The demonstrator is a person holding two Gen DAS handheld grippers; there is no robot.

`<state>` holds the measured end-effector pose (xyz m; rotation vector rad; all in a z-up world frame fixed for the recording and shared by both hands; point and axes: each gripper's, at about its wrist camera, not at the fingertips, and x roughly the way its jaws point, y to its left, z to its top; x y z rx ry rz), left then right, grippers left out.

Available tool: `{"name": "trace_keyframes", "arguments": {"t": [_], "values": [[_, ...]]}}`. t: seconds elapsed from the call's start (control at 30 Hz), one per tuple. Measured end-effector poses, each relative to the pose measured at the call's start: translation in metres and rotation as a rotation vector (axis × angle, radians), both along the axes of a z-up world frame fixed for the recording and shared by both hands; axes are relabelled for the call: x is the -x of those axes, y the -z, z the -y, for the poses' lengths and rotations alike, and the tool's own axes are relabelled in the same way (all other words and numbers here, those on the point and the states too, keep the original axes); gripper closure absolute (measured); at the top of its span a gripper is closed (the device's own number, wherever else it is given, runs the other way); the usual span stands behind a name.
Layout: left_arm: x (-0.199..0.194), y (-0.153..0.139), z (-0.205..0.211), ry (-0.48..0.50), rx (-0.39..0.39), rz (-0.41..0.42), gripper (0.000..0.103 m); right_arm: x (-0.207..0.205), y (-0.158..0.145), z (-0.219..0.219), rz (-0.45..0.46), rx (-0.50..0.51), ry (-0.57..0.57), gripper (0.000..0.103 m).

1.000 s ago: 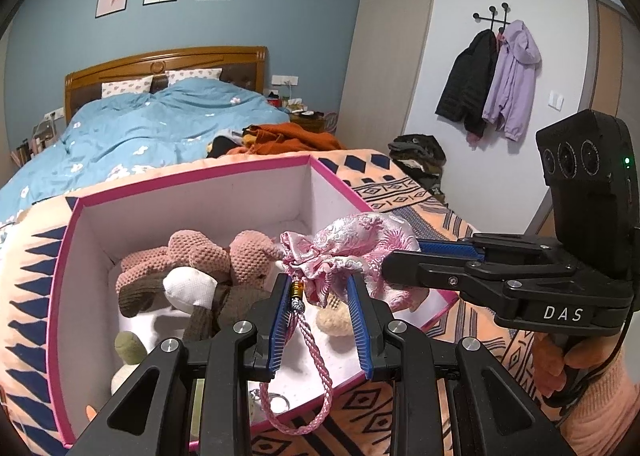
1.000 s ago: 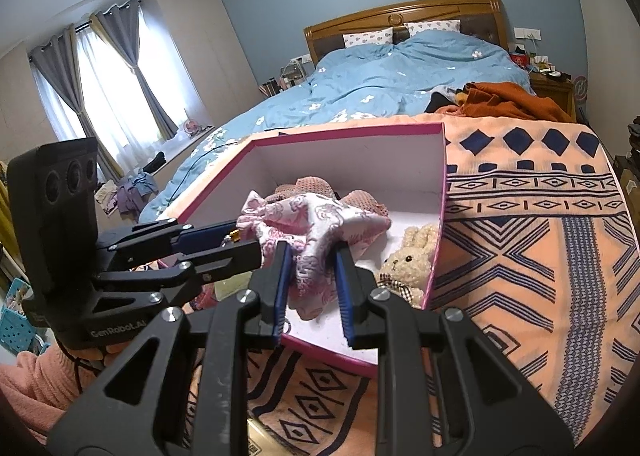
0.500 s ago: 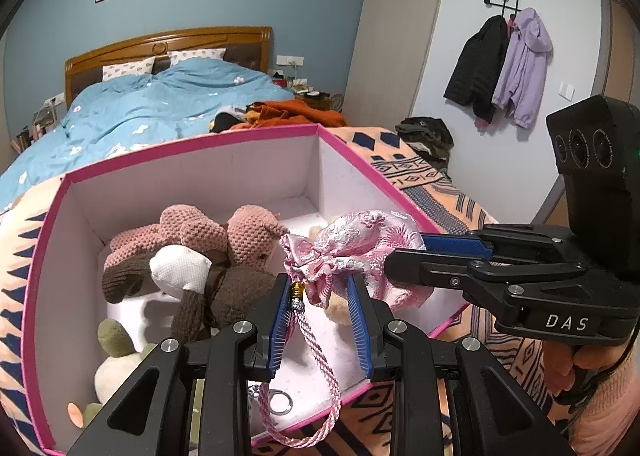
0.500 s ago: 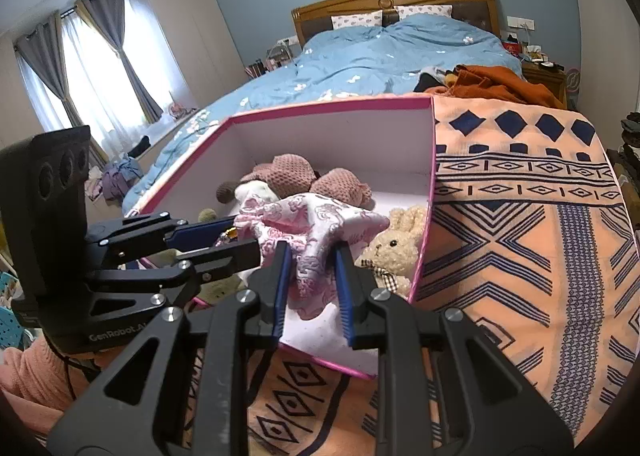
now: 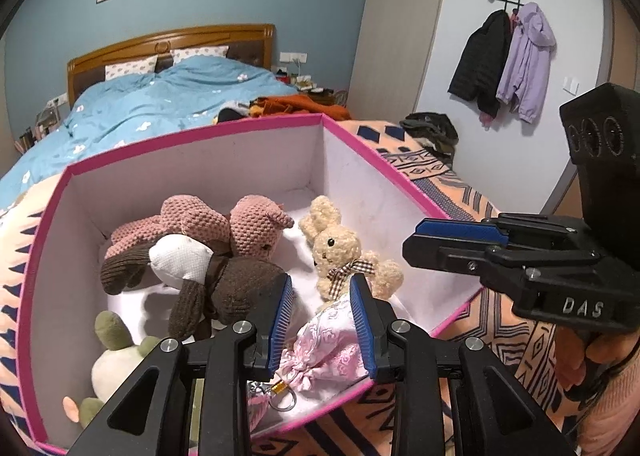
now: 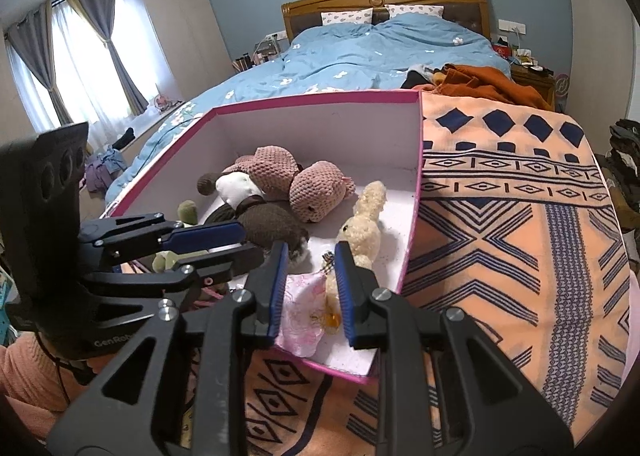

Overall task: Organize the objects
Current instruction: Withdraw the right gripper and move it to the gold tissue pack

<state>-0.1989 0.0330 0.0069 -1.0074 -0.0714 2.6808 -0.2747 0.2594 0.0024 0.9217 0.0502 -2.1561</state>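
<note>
Bed: blue duvet (image 6: pixel 384 52) lay behind my work area, with a patterned orange blanket (image 6: pixel 520 240) spread in front.
Box: I saw the pink-edged box (image 5: pixel 192 176) sitting open on that blanket.
Toys: a pink knitted plush (image 5: pixel 248 224), a brown plush (image 5: pixel 236 288) and a cream bunny (image 5: pixel 336 248) lay inside the box.
Pouch: the pink brocade drawstring pouch (image 5: pixel 328 344) rested on the box floor at the near wall, just beside the bunny.
Left gripper (image 5: pixel 322 326): my jaws were opening, with the pouch below and between them, not pinched.
Right gripper (image 6: pixel 310 296): my jaws stood narrowly apart over the pouch; I could not tell whether they touched it.
</note>
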Motion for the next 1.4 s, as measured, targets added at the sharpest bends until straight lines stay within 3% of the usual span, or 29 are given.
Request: {"name": "trace_keyframes", "arguments": {"t": [0.23,0.37,0.53,0.67,1.03,1.23,1.4], "values": [[-0.027,-0.011,0.0,-0.02,0.037,-0.077,0.04,-0.017,-0.01,-0.018,-0.003,0.084,-0.015,0.074],[-0.045,-0.016,-0.001,-0.028,0.079,-0.115,0.028,-0.035,-0.015,-0.025,-0.016,0.113,-0.041,0.06],[-0.07,-0.021,-0.001,-0.036,0.111,-0.164,0.017,-0.057,-0.021,-0.033,-0.044,0.119,-0.077,0.056],[-0.086,-0.02,-0.001,-0.037,0.108,-0.178,0.0,-0.073,-0.02,-0.038,-0.059,0.115,-0.103,0.047],[-0.115,0.004,-0.012,0.012,0.127,-0.125,0.0,-0.085,0.029,-0.036,0.064,0.061,-0.126,0.044],[-0.134,0.036,-0.022,0.072,0.186,-0.032,0.0,-0.085,0.054,-0.032,0.137,0.035,-0.14,0.044],[-0.14,0.051,-0.021,0.085,0.182,0.022,0.0,-0.085,0.07,-0.028,0.182,0.032,-0.146,0.044]]}}
